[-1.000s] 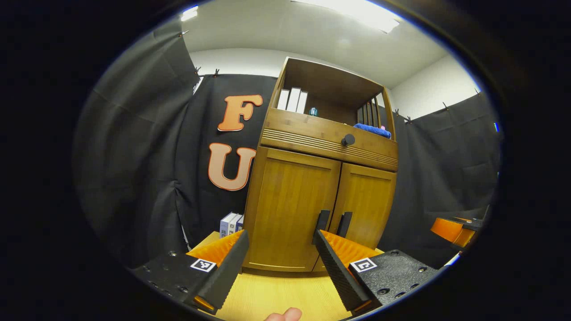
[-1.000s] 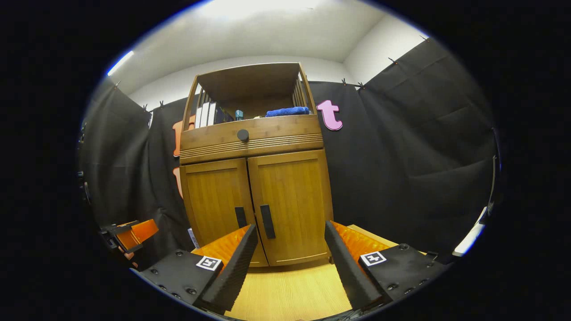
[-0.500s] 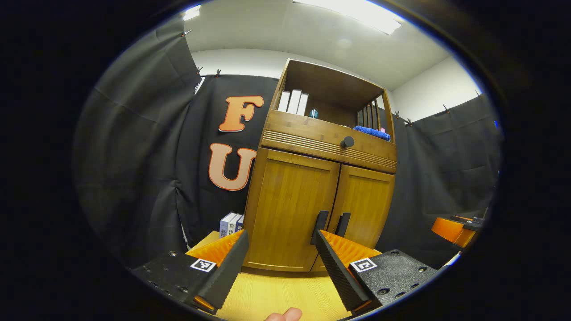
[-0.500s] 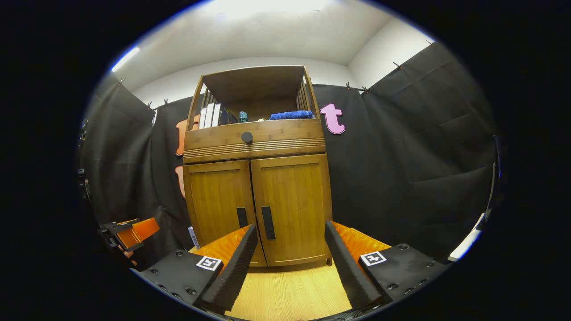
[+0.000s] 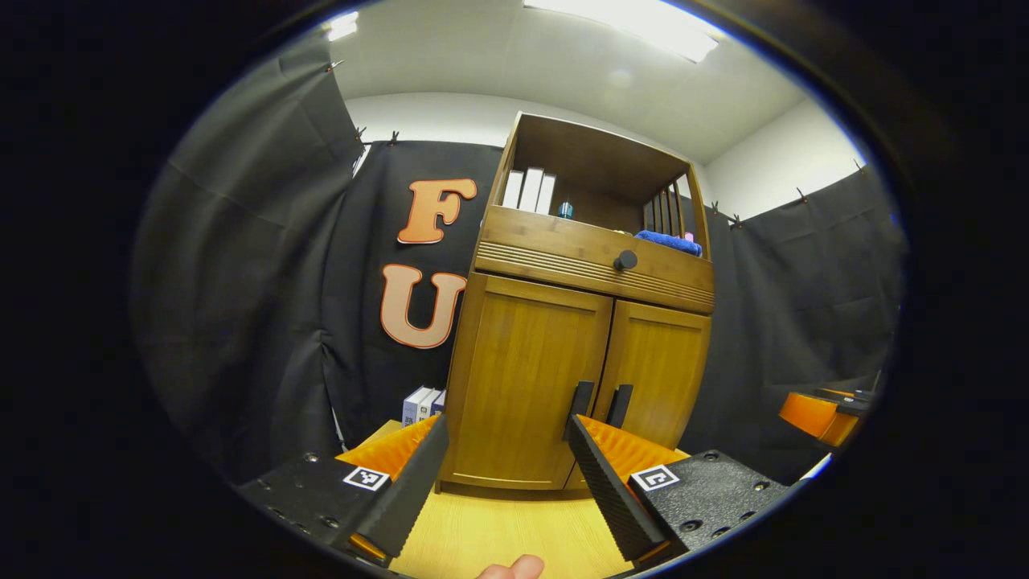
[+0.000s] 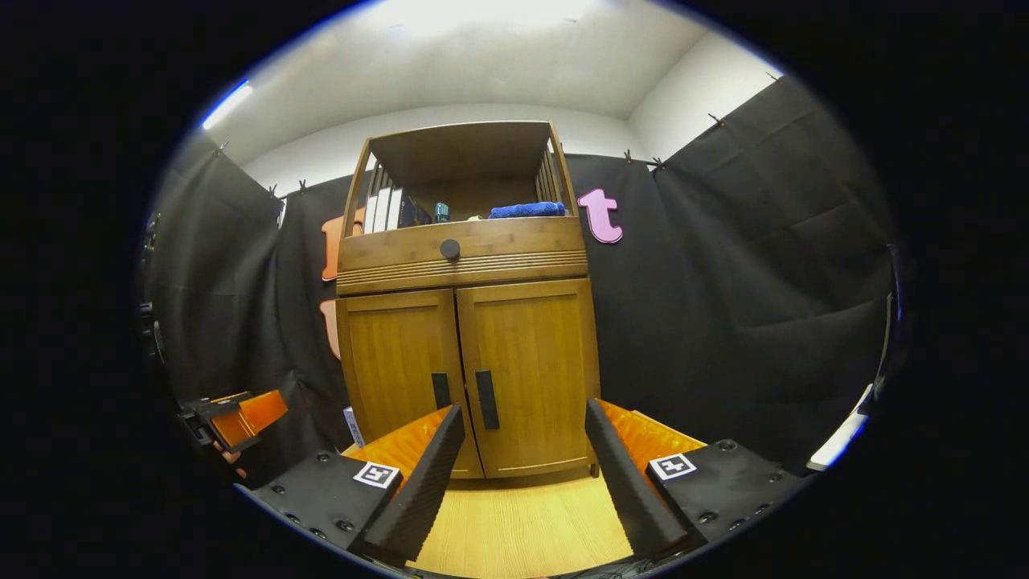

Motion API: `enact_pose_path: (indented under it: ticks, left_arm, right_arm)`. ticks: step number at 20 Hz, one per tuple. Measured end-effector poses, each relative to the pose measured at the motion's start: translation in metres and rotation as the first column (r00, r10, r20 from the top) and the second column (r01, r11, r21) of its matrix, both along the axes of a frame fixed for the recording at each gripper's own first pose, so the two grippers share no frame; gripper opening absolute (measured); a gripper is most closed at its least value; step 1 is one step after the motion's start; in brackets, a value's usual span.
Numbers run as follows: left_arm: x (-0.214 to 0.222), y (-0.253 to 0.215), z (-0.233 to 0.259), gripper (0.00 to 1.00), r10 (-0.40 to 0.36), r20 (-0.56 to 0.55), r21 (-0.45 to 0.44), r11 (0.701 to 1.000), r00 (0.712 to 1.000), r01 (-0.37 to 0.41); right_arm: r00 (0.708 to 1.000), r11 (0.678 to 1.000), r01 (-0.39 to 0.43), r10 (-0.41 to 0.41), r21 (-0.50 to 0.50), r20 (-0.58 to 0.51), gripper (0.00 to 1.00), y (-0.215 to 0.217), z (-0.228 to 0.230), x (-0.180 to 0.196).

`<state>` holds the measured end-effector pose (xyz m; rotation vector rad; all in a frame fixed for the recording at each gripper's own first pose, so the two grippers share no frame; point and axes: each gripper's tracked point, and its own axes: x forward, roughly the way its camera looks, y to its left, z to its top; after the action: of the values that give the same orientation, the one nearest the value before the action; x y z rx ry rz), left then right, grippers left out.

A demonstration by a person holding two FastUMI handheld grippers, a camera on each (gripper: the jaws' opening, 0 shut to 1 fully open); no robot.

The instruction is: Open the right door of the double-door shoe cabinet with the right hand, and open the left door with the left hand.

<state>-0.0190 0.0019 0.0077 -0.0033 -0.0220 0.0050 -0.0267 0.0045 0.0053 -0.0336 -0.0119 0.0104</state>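
Slightly lower in the left gripper view than a second ago: shoe cabinet (image 5: 579,322), its open top shelf (image 5: 595,173) and round drawer knob (image 5: 625,260) all down a little, books (image 5: 528,190) and blue cloth (image 5: 667,240) along with them. Shifted right and lower in the right gripper view: the cabinet, with drawer knob now nearer centre, right door handle (image 6: 486,399) and left door handle (image 6: 440,390) also a touch right. Left gripper (image 6: 233,418), seen far off in the right gripper view, marginally lower beside the cabinet
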Motion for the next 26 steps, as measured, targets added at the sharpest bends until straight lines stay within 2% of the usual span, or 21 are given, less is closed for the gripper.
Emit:
enact_pose_path:
  ticks: [1, 5, 6, 7, 8, 10, 11, 12, 13, 17, 22, 23, 26]
  left_arm:
    - [0.0, -0.002, 0.001, 0.91, -0.01, 0.007, -0.007, 1.0, 1.0, 0.01]
    - [0.0, -0.008, 0.003, 0.94, -0.022, 0.01, -0.018, 1.0, 1.0, 0.022]
    - [0.0, -0.01, 0.002, 0.94, -0.02, 0.004, -0.008, 1.0, 1.0, 0.02]
    - [0.001, -0.011, 0.002, 0.94, -0.014, 0.003, 0.003, 1.0, 1.0, 0.014]
    - [0.003, -0.012, 0.003, 0.91, -0.003, 0.005, 0.011, 1.0, 1.0, 0.003]
    - [0.007, -0.015, 0.002, 0.94, 0.024, 0.011, 0.018, 1.0, 1.0, -0.024]
    - [0.009, -0.016, 0.003, 0.94, 0.036, 0.017, 0.019, 0.999, 0.999, -0.037]
    - [0.011, -0.018, 0.004, 0.94, 0.05, 0.028, 0.021, 0.999, 0.998, -0.05]
    - [0.014, -0.02, 0.006, 0.94, 0.067, 0.038, 0.022, 0.997, 0.997, -0.068]
    - [0.017, -0.021, 0.01, 0.94, 0.171, 0.066, 0.037, 0.984, 0.983, -0.174]
    - [0.008, -0.024, 0.0, 0.94, 0.317, 0.054, 0.031, 0.947, 0.947, -0.319]
    - [0.005, -0.023, 0.0, 0.9, 0.351, 0.058, 0.038, 0.935, 0.935, -0.353]
    - [-0.005, -0.021, 0.008, 0.94, 0.431, 0.093, 0.05, 0.898, 0.898, -0.437]
  right_arm:
    - [1.0, 1.0, 0.003, -0.003, 0.001, 0.002, 0.98, -0.001, 0.0, -0.001]
    - [1.0, 1.0, 0.023, -0.023, 0.011, -0.015, 0.98, -0.01, -0.007, 0.0]
    - [0.999, 1.0, 0.022, -0.021, 0.017, -0.025, 0.89, -0.013, -0.01, 0.003]
    - [0.999, 1.0, 0.019, -0.018, 0.024, -0.032, 0.89, -0.015, -0.013, 0.007]
    - [0.999, 0.999, 0.015, -0.014, 0.033, -0.039, 0.98, -0.018, -0.015, 0.013]
    - [0.999, 0.999, -0.005, 0.007, 0.053, -0.049, 0.98, -0.025, -0.019, 0.031]
    - [0.999, 0.998, -0.015, 0.018, 0.058, -0.05, 0.89, -0.029, -0.021, 0.043]
    - [0.998, 0.998, -0.028, 0.031, 0.06, -0.046, 0.89, -0.033, -0.023, 0.057]
    - [0.998, 0.997, -0.043, 0.046, 0.06, -0.043, 0.98, -0.038, -0.024, 0.071]
    - [0.985, 0.987, -0.151, 0.155, 0.055, -0.074, 0.98, -0.036, -0.04, 0.143]
    - [0.934, 0.947, -0.314, 0.322, 0.073, -0.157, 0.97, 0.013, -0.074, 0.243]
    - [0.919, 0.936, -0.341, 0.351, 0.081, -0.18, 0.97, 0.026, -0.084, 0.258]
    - [0.907, 0.932, -0.355, 0.363, 0.078, -0.211, 0.97, 0.048, -0.107, 0.297]
